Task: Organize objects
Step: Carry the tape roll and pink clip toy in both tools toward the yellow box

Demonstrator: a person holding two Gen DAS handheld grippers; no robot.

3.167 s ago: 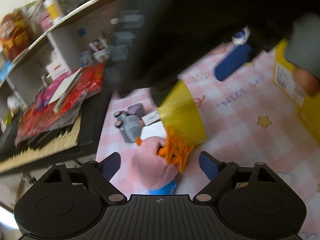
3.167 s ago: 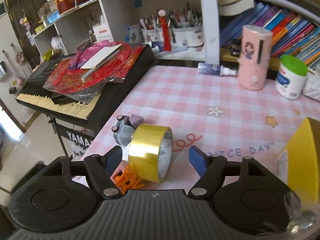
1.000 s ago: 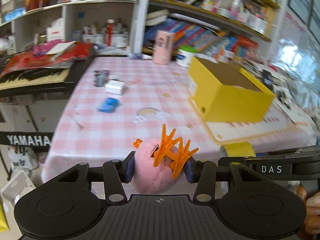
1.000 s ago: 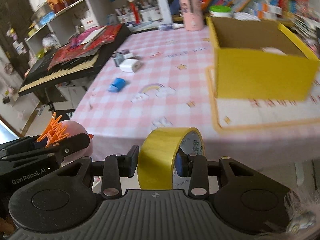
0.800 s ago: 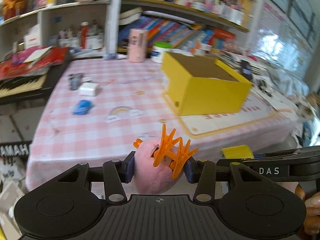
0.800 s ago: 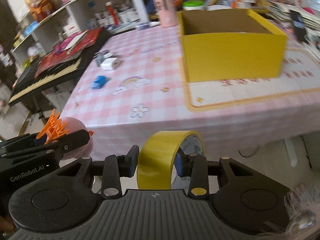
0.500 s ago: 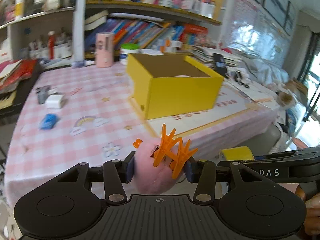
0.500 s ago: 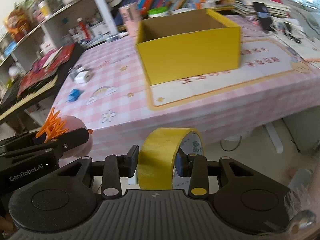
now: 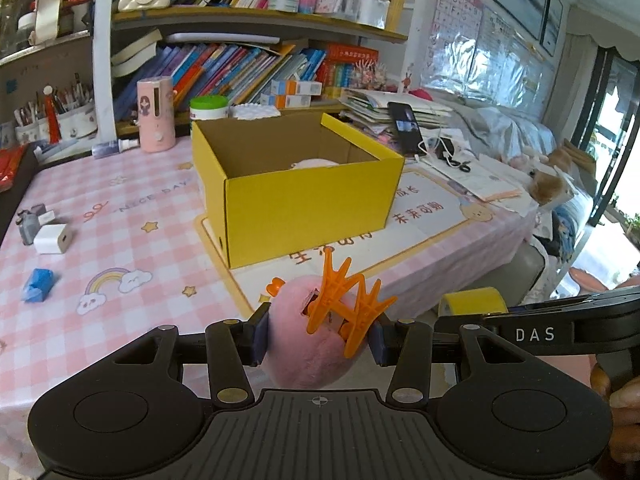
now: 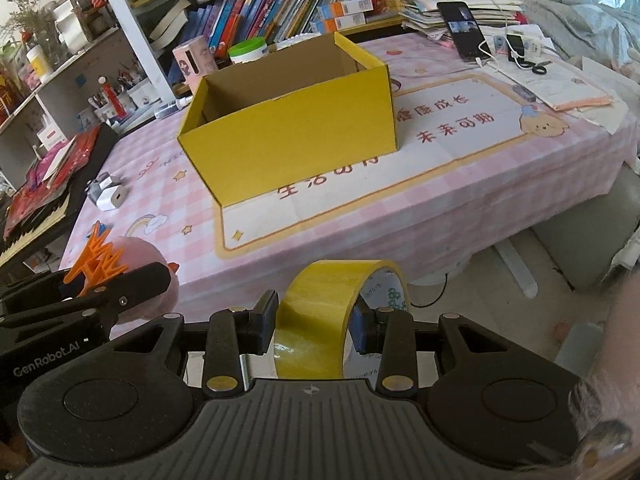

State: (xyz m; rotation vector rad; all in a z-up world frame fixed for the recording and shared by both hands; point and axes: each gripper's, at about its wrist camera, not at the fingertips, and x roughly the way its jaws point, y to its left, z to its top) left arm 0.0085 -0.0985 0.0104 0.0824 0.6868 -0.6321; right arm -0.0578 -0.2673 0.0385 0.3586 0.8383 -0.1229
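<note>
The box (image 9: 304,204) is bright yellow outside and plain brown inside. The tablecloth (image 9: 120,208) is a pink and white check with rainbows, stars and flowers. The plush (image 9: 308,344) is pink, its clip (image 9: 344,304) orange. The tape (image 10: 320,320) is yellow. On the cloth lie 1 white charger (image 9: 52,239) and 1 blue packet (image 9: 38,285).

A pink plush ball (image 9: 308,344) with an orange claw clip (image 9: 344,308) and a yellow tape roll (image 10: 320,320) (standing on edge) are held short of the open yellow box (image 9: 296,184).
</note>
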